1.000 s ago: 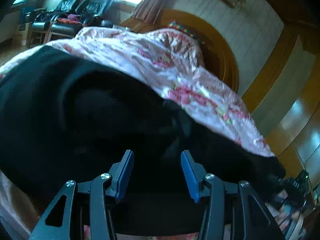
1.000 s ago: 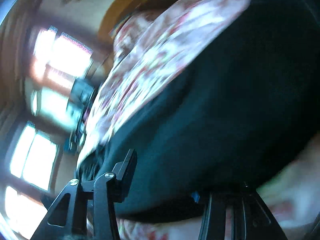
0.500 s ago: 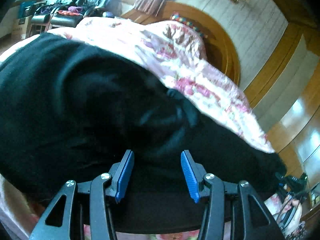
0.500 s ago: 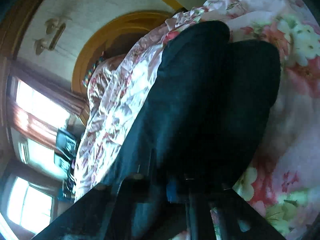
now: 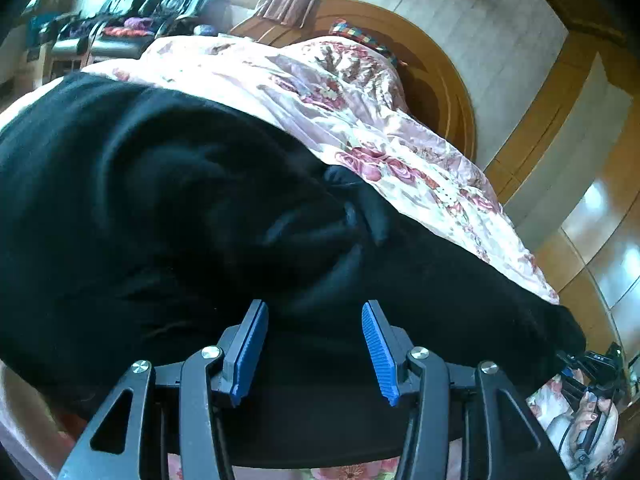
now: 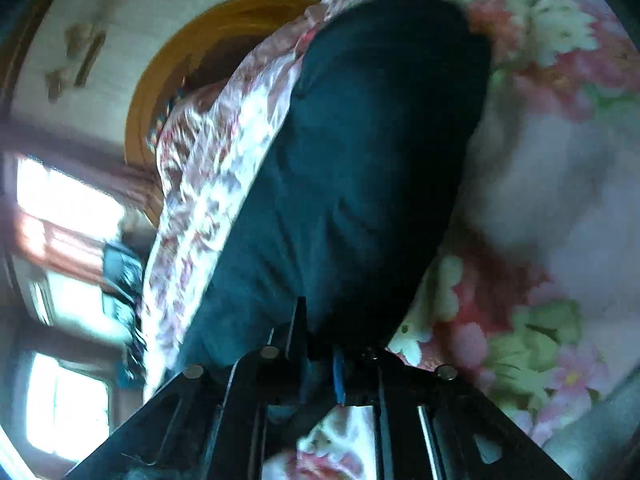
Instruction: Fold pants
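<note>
Black pants (image 5: 168, 216) lie spread on a floral bedspread (image 5: 360, 128) and fill most of the left wrist view. My left gripper (image 5: 314, 344) is open, its blue pads apart just above the near edge of the cloth, holding nothing. In the right wrist view the pants (image 6: 360, 168) stretch away from my right gripper (image 6: 320, 356), whose jaws are closed together on the near end of the cloth. That view is blurred.
A round wooden headboard (image 5: 448, 80) stands at the far end of the bed. Black chairs (image 5: 132, 12) with clutter sit by the bright window. Wooden wardrobe panels (image 5: 592, 216) rise on the right. A thicker flowered blanket (image 6: 540, 240) lies right of the pants.
My right gripper has closed on the end of the pants and swung round, so the cloth now runs lengthwise away from it. The left gripper stays open and has shifted slightly.
</note>
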The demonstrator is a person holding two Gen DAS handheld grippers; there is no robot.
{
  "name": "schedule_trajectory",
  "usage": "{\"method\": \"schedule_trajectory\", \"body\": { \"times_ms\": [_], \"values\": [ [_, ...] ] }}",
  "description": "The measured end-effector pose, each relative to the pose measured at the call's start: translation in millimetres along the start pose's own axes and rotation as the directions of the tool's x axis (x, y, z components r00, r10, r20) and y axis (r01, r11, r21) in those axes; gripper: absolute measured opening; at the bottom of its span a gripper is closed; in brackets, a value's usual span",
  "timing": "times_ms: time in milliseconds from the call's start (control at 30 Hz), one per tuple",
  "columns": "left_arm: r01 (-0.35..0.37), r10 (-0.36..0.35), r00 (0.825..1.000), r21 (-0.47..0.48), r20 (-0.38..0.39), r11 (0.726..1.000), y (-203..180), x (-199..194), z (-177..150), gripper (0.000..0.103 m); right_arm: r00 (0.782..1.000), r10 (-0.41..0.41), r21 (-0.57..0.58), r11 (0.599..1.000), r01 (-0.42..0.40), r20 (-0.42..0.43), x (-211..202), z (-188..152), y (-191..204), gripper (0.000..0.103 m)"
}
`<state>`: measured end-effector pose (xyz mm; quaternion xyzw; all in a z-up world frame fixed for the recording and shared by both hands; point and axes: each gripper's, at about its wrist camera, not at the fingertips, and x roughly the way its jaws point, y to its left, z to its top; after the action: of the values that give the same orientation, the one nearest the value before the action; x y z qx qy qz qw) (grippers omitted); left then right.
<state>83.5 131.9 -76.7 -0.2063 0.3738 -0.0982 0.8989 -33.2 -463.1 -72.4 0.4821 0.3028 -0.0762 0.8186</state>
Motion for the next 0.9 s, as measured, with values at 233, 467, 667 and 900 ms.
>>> {"method": "schedule_trajectory", "body": {
  "times_ms": [233, 467, 667, 900],
  "values": [
    [0.021, -0.018, 0.998, -0.048, 0.06, 0.999, 9, -12, 3, 0.05, 0.961, -0.138, -0.083, 0.983, 0.162, 0.238, -56, 13, -2, 0.045],
    [-0.003, 0.008, 0.999, -0.088, 0.053, 0.996, 16, -13, 3, 0.05, 0.986, -0.041, -0.075, 0.996, 0.054, 0.162, -22, 32, -14, 0.05],
    [-0.035, 0.038, 0.998, -0.064, 0.041, 0.997, 13, -8, 3, 0.05, 0.985, 0.105, -0.087, 0.992, -0.093, 0.136, -5, 39, -2, 0.014],
    [-0.084, 0.084, 0.996, -0.02, 0.005, 0.996, 11, 4, 2, 0.05, 0.96, 0.012, -0.14, 0.99, 0.028, 0.279, -50, 37, 25, 0.013]
  ]
}}
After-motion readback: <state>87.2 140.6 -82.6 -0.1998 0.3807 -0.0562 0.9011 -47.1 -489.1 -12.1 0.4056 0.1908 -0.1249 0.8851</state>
